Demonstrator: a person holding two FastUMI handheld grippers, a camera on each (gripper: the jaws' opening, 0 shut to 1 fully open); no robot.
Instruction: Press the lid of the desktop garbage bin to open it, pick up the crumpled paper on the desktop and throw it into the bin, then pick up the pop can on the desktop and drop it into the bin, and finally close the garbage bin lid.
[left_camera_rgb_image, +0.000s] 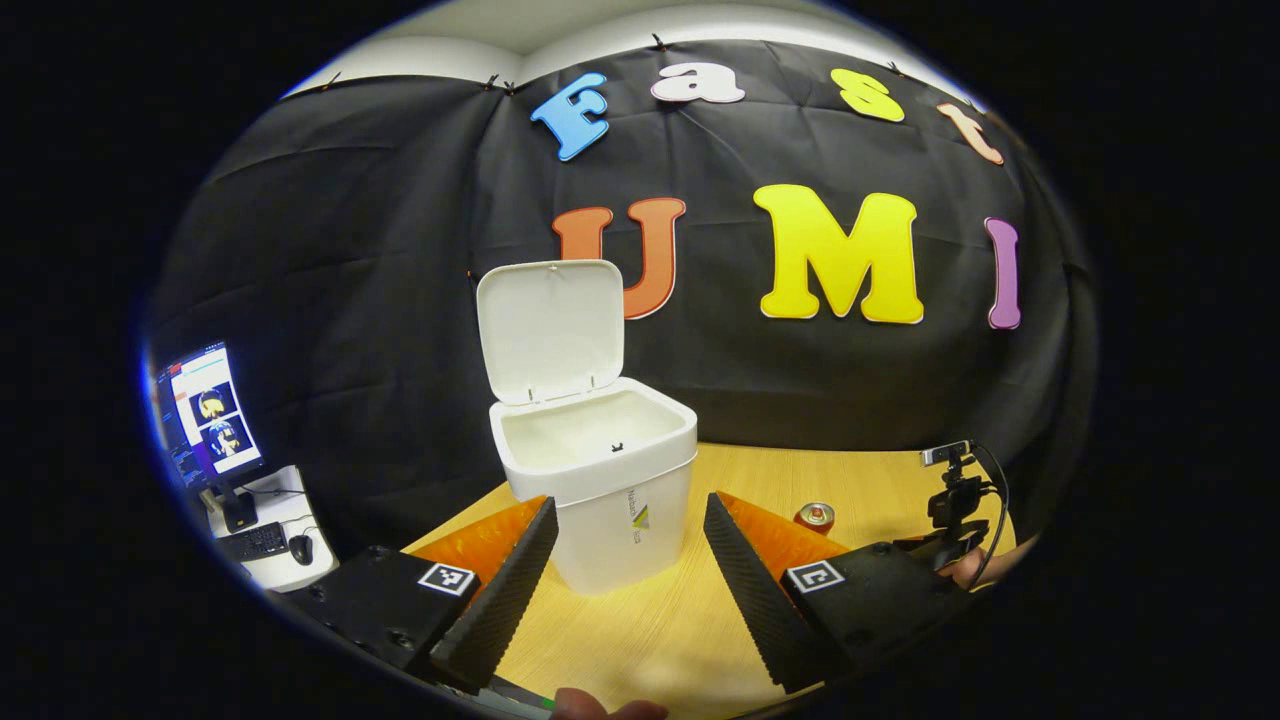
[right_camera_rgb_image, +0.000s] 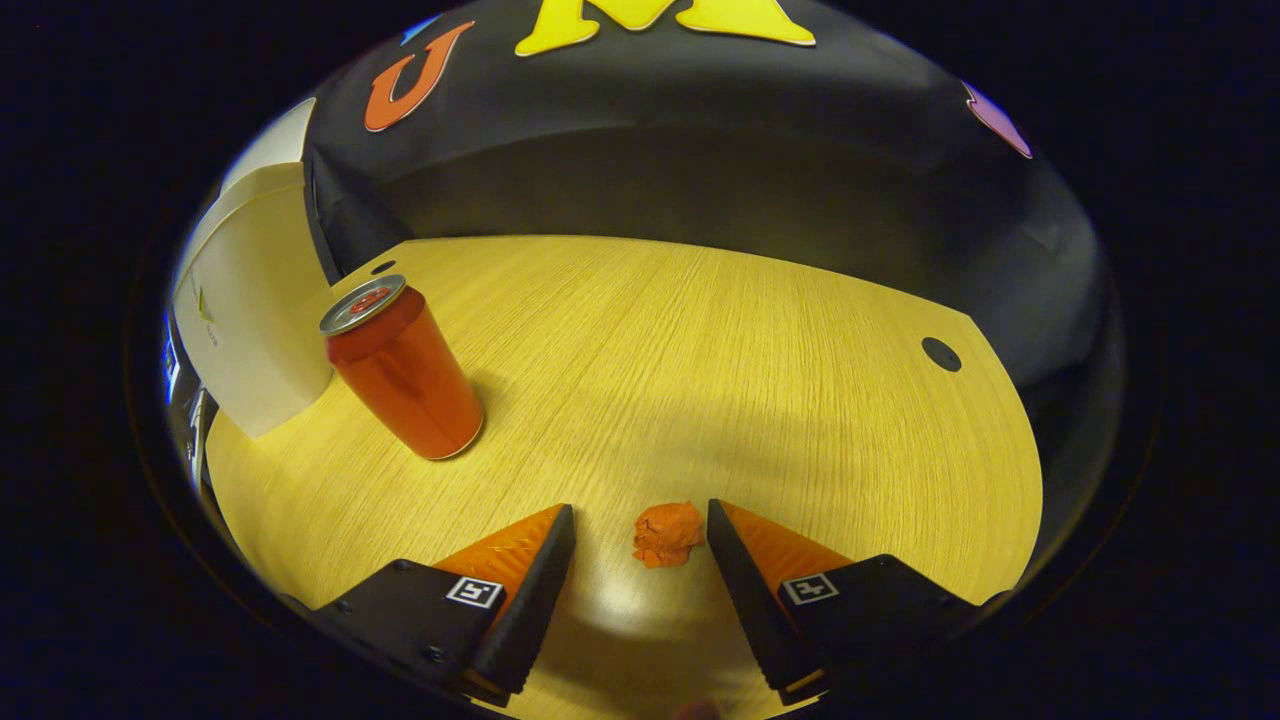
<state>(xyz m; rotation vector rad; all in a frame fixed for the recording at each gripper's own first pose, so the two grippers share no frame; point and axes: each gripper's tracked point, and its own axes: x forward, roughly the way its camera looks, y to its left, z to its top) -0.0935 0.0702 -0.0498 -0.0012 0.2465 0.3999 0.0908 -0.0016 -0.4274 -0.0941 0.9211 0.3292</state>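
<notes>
Bin (left_camera_rgb_image: 620, 500) lid (left_camera_rgb_image: 550, 330) up. Right gripper (right_camera_rgb_image: 640, 535) jaws wide, crumpled paper (right_camera_rgb_image: 667, 534) between tips, nearer the right finger; can (right_camera_rgb_image: 405, 370) at 10 o'clock. Left gripper (left_camera_rgb_image: 630, 530) wide, empty. Risk: off-centre close flicks paper away.

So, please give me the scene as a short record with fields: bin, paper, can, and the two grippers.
bin: white bin stands on the wooden table; lid is up, inside looks empty
paper: crumpled orange paper lies on the table, between the open jaws of the right gripper, nearer one finger, not yet gripped
can: red can stands upright beside the bin, untouched
left gripper: left gripper faces the bin, jaws open, holding nothing
task stage: lid opened; paper and can not yet in the bin
</notes>
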